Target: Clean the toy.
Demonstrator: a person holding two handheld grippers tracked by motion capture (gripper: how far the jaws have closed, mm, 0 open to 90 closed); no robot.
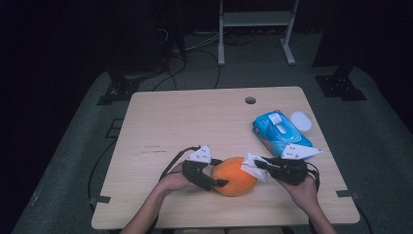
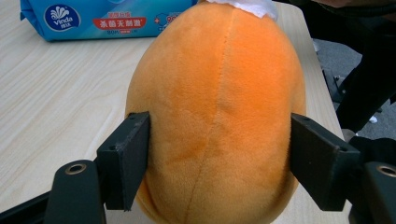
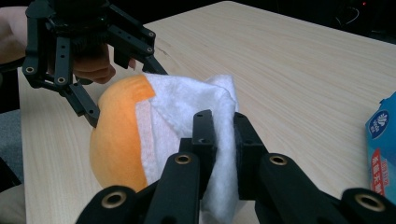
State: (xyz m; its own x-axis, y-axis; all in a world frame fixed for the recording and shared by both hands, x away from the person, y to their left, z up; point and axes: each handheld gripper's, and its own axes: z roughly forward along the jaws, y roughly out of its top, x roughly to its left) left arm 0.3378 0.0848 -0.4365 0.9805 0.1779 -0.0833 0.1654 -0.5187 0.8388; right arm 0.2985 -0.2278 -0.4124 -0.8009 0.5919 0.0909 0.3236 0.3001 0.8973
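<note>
A: Which way does the orange plush fruit lie?

B: On its side on the wooden table, near the front edge. In the high view its long axis runs roughly left to right, one end toward each gripper. In the left gripper view it stretches away from the camera, with its seam running along the length.

A: And the left gripper?

B: Its jaws stand about half open around the near end of the fruit. The left pad sits right against the plush; the other pad looks to be at the fabric too, though I cannot tell how firmly either presses.

A: The right gripper?

B: Nearly closed, pinching a white wipe. The wipe is draped over the other end of the fruit and lies against its surface.

A: So the fruit sits between the two?

B: Yes, left gripper at its left end, right gripper with the wipe at its right end, seen from above. A blue pack of wipes lies farther back on the right, apart from the fruit, with a white round lid just beside it
</note>
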